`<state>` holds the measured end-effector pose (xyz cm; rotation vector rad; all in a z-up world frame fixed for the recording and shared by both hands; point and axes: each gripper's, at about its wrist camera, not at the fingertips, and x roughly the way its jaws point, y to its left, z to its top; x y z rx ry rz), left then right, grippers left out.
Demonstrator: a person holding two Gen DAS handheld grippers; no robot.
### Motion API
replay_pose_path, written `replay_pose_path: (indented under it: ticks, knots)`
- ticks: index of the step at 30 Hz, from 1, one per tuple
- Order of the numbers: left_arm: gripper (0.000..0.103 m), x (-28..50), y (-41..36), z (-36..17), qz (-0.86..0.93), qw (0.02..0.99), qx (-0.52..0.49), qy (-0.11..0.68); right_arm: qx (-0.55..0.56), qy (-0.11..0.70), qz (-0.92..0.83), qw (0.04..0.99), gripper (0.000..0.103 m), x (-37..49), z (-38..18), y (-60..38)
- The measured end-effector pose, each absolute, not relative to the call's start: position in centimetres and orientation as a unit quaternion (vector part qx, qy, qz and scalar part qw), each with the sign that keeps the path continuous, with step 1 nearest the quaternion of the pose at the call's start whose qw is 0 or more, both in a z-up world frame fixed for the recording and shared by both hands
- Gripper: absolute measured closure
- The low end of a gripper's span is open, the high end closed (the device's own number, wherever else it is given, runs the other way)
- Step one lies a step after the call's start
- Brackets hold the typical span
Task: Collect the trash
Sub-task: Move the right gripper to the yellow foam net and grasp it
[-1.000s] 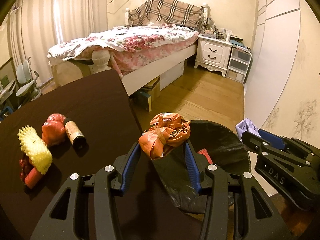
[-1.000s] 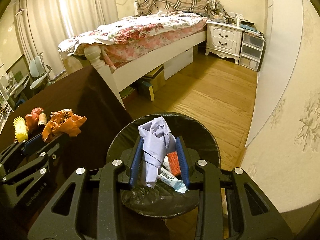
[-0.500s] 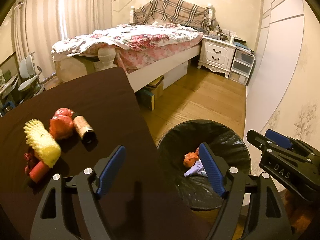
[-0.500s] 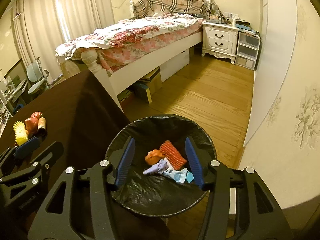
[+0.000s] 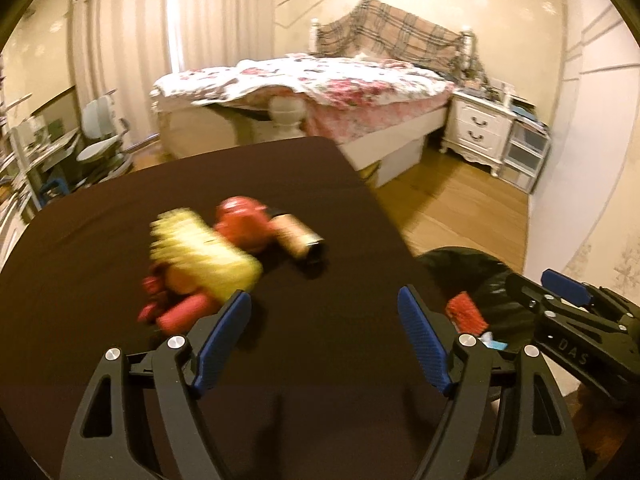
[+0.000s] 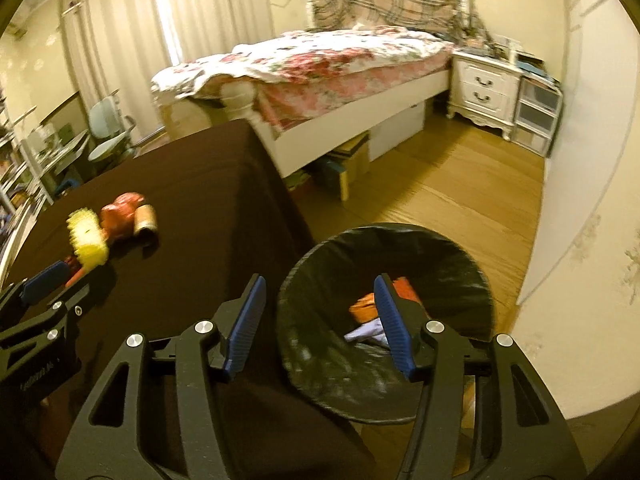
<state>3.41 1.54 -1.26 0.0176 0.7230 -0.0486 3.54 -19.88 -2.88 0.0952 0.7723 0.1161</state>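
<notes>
Hovering empty with jaws apart, the left gripper [image 5: 324,312] is facing a blurred yellow bristly brush-like piece [image 5: 204,256], red crumpled wrappers [image 5: 244,224] and tan cardboard tube [image 5: 294,234] on the dark brown table [image 5: 120,200]; clustered, they risk scattering.

Hanging apart too, the right gripper [image 6: 318,302] is straddling the black-lined round bin [image 6: 440,248], which it could tip.

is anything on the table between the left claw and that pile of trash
Nothing visible is. The left claw is open and empty, and only bare dark tablecloth lies between it and the trash pile ahead to its left. The yellow bristly piece sits nearest, just beyond the left fingertip.
</notes>
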Motion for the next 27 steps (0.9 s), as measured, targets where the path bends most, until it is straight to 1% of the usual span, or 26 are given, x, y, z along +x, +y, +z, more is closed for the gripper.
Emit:
replay_pose_path:
  ticks: [14,27]
  knots:
    - [0.027,1.6,12.3,-1.8,0.085,0.929,-0.028,0.359,-0.01,0.374,0.153,0.915,0.048,3.9,-1.4,-10.0]
    - [0.027,0.9,17.5,-2.0,0.138,0.921,-0.059,0.359,-0.047,0.367,0.214,0.904,0.048,5.3,-0.6,-2.1]
